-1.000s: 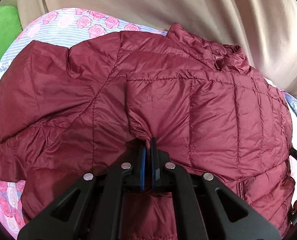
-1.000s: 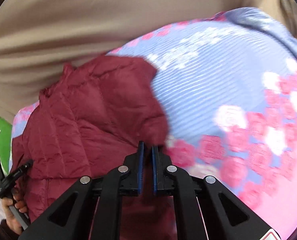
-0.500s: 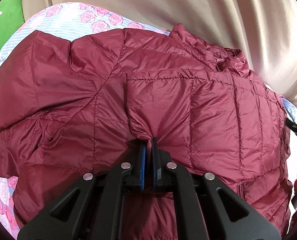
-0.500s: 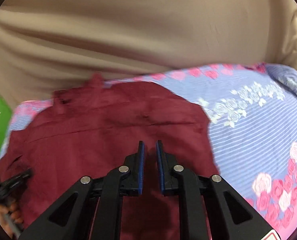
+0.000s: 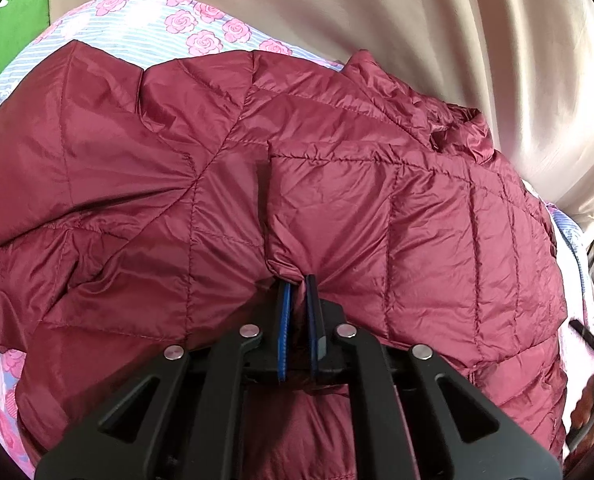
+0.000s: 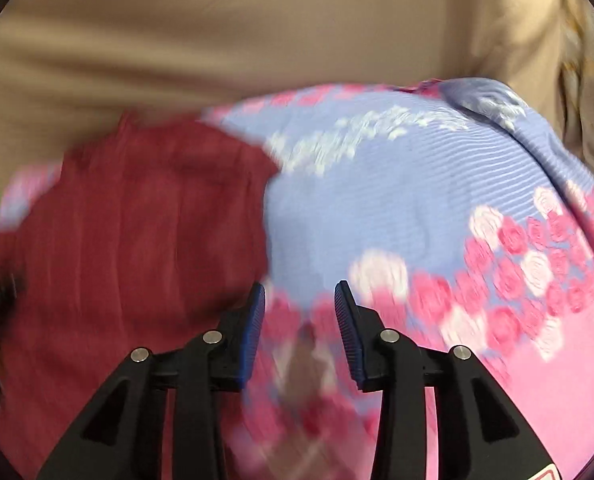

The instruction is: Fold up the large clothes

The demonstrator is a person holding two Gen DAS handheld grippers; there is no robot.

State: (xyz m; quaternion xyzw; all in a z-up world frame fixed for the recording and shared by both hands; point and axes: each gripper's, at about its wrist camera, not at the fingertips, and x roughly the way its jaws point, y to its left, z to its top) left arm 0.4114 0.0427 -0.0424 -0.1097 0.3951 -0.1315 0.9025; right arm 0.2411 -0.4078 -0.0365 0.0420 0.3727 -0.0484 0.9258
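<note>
My left gripper point(image 5: 297, 286) pinched the glossy quilted maroon puffer jacket point(image 5: 377, 208), folded flap puckered, my right gripper point(image 6: 300, 296) gaped empty beside the jacket.

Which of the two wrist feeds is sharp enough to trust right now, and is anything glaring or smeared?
Left wrist view: sharp, the stitching on the maroon jacket is crisp, with soft sheen on its fabric but no washout; fisheye bends the edges. Right wrist view: heavy motion smear across the jacket and the floral bedsheet; only the right gripper itself looks sharp.
</note>
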